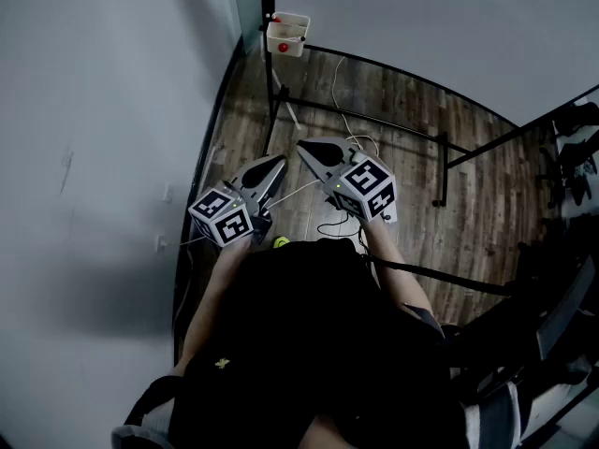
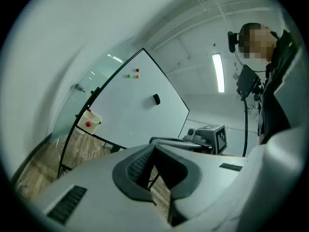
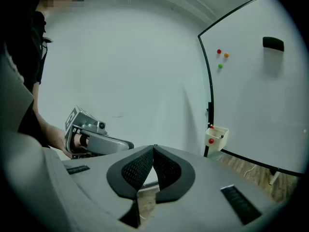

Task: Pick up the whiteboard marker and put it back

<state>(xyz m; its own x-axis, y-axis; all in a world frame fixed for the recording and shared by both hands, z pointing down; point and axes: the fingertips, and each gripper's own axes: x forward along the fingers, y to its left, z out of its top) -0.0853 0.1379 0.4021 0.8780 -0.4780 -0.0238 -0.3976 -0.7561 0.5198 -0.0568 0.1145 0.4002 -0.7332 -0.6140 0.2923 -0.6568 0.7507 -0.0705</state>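
Observation:
A whiteboard (image 1: 440,26) on a black stand faces me, also seen in the left gripper view (image 2: 135,105) and the right gripper view (image 3: 256,95). At its lower left corner hangs a small white tray (image 1: 287,36) (image 2: 89,121) (image 3: 216,136) with red-tipped things in it; I cannot pick out the whiteboard marker for certain. My left gripper (image 1: 278,160) (image 2: 153,146) is shut and empty, held level in the air. Just right of it, my right gripper (image 1: 301,144) (image 3: 154,148) is also shut and empty, tilted slightly down. Both are well short of the board.
A black eraser (image 2: 156,99) (image 3: 273,44) and small coloured magnets (image 2: 133,74) (image 3: 221,57) sit on the board. Stand legs (image 1: 440,171) and white cables (image 1: 351,120) cross the wooden floor. A wall (image 1: 94,157) runs along the left; dark equipment (image 1: 571,157) stands at the right.

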